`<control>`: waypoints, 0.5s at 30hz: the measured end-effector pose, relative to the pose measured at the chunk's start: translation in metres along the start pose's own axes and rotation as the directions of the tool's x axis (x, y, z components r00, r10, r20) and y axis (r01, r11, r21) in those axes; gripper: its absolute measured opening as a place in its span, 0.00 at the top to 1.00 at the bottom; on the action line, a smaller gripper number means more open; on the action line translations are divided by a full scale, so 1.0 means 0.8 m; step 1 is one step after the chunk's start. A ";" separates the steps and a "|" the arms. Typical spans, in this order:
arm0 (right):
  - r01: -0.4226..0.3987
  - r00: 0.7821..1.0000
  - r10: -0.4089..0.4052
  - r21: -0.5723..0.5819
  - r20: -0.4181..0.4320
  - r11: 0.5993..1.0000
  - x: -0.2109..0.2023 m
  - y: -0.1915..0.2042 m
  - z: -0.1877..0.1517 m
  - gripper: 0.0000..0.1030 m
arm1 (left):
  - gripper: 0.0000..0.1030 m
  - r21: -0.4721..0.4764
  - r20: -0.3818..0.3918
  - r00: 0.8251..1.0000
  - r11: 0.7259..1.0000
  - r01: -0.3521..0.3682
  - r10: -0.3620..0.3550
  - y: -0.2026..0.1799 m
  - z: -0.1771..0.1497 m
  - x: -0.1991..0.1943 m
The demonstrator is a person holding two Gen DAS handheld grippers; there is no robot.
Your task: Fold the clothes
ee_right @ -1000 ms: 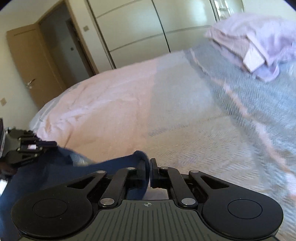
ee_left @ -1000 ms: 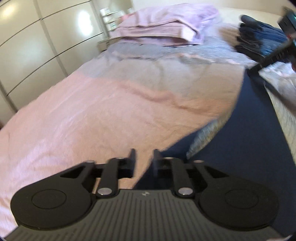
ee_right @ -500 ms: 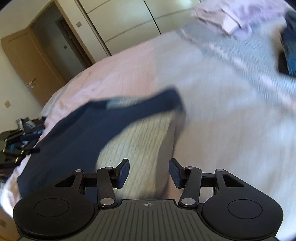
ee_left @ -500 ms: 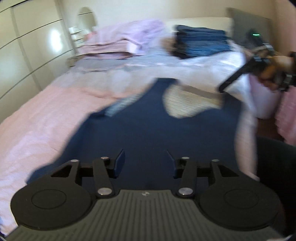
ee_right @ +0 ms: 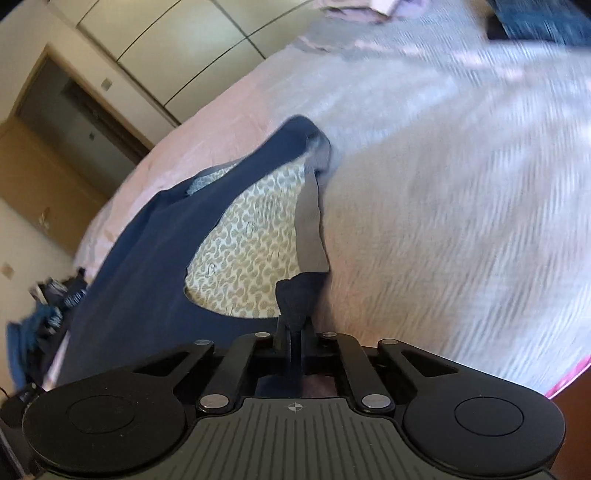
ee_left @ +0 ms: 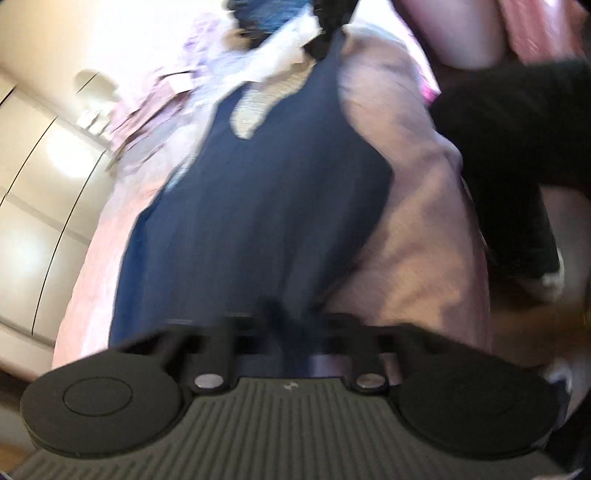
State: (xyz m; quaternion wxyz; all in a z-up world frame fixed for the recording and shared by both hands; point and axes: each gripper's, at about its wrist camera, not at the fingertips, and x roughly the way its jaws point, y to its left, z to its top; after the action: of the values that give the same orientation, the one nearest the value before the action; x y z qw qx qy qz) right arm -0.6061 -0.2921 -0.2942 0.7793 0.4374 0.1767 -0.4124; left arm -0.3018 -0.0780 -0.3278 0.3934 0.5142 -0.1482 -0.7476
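A navy sleeveless garment (ee_left: 258, 206) lies stretched along the pink bed cover (ee_left: 406, 236). In the right wrist view the same garment (ee_right: 155, 258) shows a beige patterned lining (ee_right: 251, 251) at its neck opening. My left gripper (ee_left: 291, 317) is at the near hem, blurred, its jaws closing with navy cloth between them. My right gripper (ee_right: 293, 332) is at the shoulder end, its jaws closing tight on a navy strap (ee_right: 295, 295) that stands up between the fingers.
Lilac pillows (ee_left: 177, 88) and a stack of folded dark blue clothes (ee_right: 543, 18) sit at the head of the bed. A person's dark trouser leg (ee_left: 509, 166) stands beside the bed. Wardrobe doors (ee_right: 207, 48), a room door (ee_right: 48, 173) and a floor pile of clothes (ee_right: 40, 310) lie beyond.
Both grippers opened, dropping the garment flat on the bed, then closed again on it. The left one swung to the hem end and rolled; the right one moved to the shoulder strap.
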 end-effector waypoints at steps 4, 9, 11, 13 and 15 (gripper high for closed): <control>0.041 0.998 -0.035 -0.118 0.048 0.992 -0.046 0.013 0.036 0.99 | 0.97 -0.084 0.086 0.996 0.996 0.014 -0.007 0.012 0.033 -0.027; 0.163 0.987 -0.159 -0.160 0.037 0.974 -0.050 -0.007 0.039 0.99 | 0.96 -0.083 0.115 0.988 0.991 0.109 -0.099 -0.010 0.058 -0.026; 0.200 0.979 -0.202 -0.152 0.001 0.968 -0.035 -0.017 0.026 0.99 | 0.88 -0.078 0.101 0.985 0.985 0.151 -0.143 -0.021 0.061 -0.018; 0.246 0.969 -0.249 -0.155 -0.001 0.957 -0.030 -0.020 0.015 0.99 | 0.80 -0.111 0.085 0.987 0.983 0.146 -0.137 -0.014 0.049 -0.020; 0.267 0.964 -0.266 -0.160 0.033 0.950 -0.038 -0.016 0.010 0.98 | 0.76 -0.204 0.104 0.986 0.968 0.148 -0.129 0.008 0.030 -0.038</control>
State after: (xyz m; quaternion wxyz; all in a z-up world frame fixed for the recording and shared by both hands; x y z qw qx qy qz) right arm -0.6352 -0.2878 -0.2773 0.7507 0.3420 0.2631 -0.5002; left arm -0.3150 -0.0641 -0.2938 0.3855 0.4445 -0.0490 -0.8071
